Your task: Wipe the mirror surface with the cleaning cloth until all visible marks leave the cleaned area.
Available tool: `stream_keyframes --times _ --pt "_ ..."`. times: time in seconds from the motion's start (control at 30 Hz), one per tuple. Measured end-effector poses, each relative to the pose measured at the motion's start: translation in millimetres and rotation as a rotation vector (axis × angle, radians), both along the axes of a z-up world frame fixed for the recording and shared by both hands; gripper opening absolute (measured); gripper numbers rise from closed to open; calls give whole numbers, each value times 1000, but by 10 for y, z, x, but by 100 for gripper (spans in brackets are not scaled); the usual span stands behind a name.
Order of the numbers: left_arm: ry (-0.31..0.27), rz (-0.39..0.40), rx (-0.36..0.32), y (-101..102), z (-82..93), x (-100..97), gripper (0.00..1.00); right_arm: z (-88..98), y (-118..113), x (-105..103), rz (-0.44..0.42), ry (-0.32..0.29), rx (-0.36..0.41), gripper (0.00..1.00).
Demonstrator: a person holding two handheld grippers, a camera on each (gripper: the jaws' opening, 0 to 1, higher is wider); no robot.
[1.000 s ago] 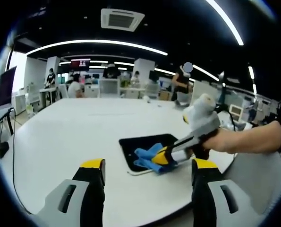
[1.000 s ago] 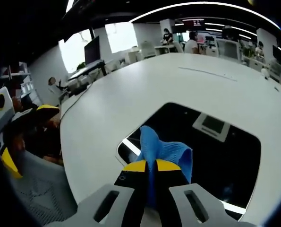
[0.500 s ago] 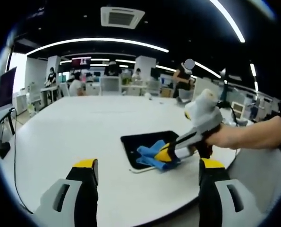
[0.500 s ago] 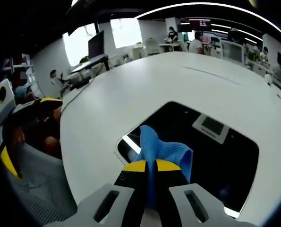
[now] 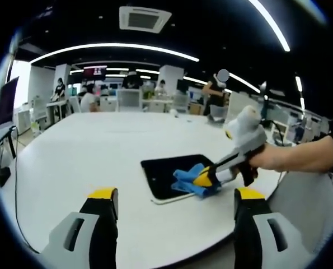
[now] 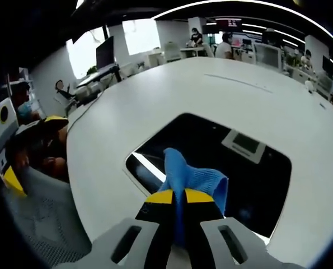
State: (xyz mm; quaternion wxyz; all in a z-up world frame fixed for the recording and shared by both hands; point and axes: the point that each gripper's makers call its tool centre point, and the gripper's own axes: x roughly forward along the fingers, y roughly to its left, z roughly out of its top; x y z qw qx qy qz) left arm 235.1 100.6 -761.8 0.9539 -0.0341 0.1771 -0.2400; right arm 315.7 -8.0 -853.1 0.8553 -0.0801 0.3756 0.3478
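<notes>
2 grippers in play: our right gripper [image 6: 179, 197] is clamped on the blue cleaning cloth [image 6: 191, 178], pressing it onto the mirror [image 6: 222, 168] lying flat on the white table [image 5: 88, 151] so the wipe gets contact. Left gripper [image 5: 172, 196] hangs back, jaws spread and empty. We can't make out any marks; the dark glass just reflects ceiling.

Left view distant, right close; both share mirror [image 5: 172, 176] [image 6: 211, 168].

Dark rectangular mirror [image 6: 222, 168] flat on white table; bunched blue cloth [image 6: 191, 182] resting on it.
</notes>
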Motion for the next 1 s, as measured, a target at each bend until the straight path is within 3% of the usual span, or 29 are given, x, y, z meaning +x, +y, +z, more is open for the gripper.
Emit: stream_keyframes --times 0.33,0.57,1.0 --pt "-6 -5 -6 -5 12 2 83 5 -40 33 -23 -4 -9 0" --pt "-12 -3 -13 -4 24 4 85 6 -60 223 -56 -10 -8 0" --pt "-9 -2 -19 -1 19 1 82 16 -66 511 -43 -54 -34 0"
